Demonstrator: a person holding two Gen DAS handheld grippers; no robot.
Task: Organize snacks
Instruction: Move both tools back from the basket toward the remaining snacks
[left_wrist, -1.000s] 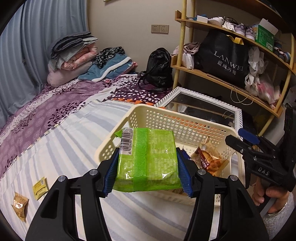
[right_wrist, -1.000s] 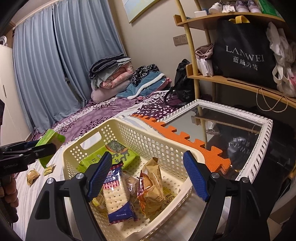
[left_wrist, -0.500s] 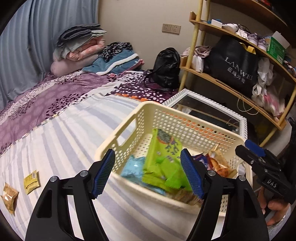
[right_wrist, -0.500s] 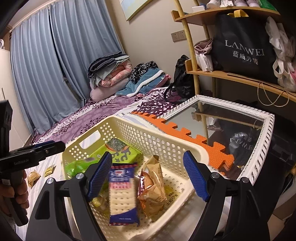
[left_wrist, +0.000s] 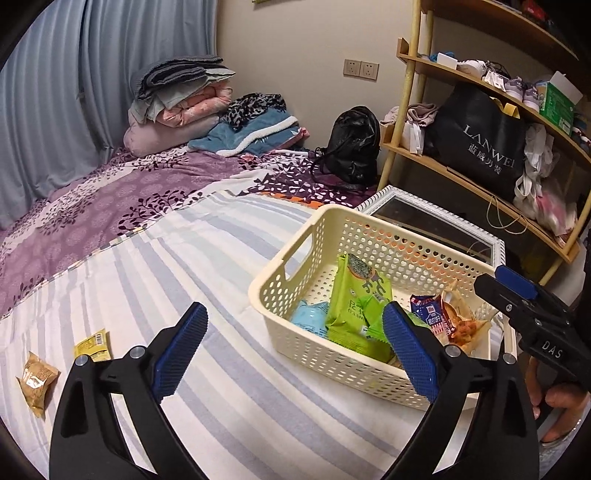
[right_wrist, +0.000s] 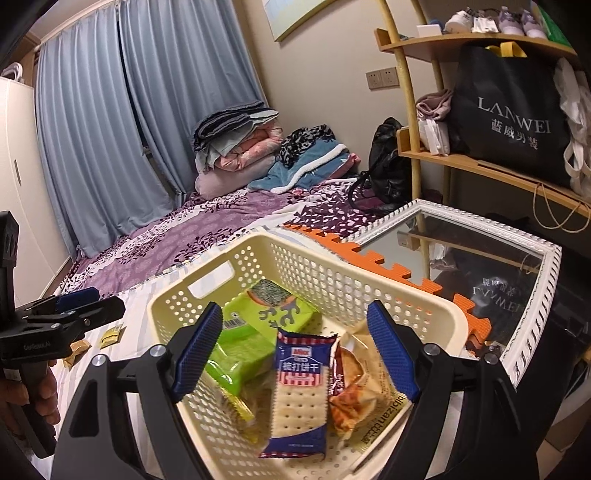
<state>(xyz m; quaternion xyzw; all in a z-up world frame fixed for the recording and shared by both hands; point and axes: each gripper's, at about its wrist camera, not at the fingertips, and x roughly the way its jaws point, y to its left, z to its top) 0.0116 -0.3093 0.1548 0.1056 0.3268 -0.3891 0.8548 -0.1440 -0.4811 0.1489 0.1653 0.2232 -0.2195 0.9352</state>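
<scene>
A cream perforated basket (left_wrist: 291, 295) (right_wrist: 332, 269) stands on the striped bed sheet. It holds green snack packs (left_wrist: 354, 306) (right_wrist: 258, 321), a light blue pack (left_wrist: 310, 317), a blue cracker pack (right_wrist: 299, 391) and brown pastry bags (left_wrist: 461, 321) (right_wrist: 351, 384). My left gripper (left_wrist: 295, 350) is open and empty, left of and short of the basket. My right gripper (right_wrist: 295, 354) is open and empty just above the basket's near side. A yellow sachet (left_wrist: 94, 345) and a brown wrapped snack (left_wrist: 37, 380) lie on the sheet at the far left.
A white-framed mirror (right_wrist: 480, 254) and orange foam mat (right_wrist: 399, 273) lie behind the basket. Wooden shelves with a black bag (left_wrist: 480, 147) stand at the right. Folded bedding (left_wrist: 184, 103) and a black backpack (left_wrist: 354, 144) lie at the far end of the bed.
My left gripper opened and dropped the green pack into the basket, then drew back to the left. My right gripper stayed open over the basket.
</scene>
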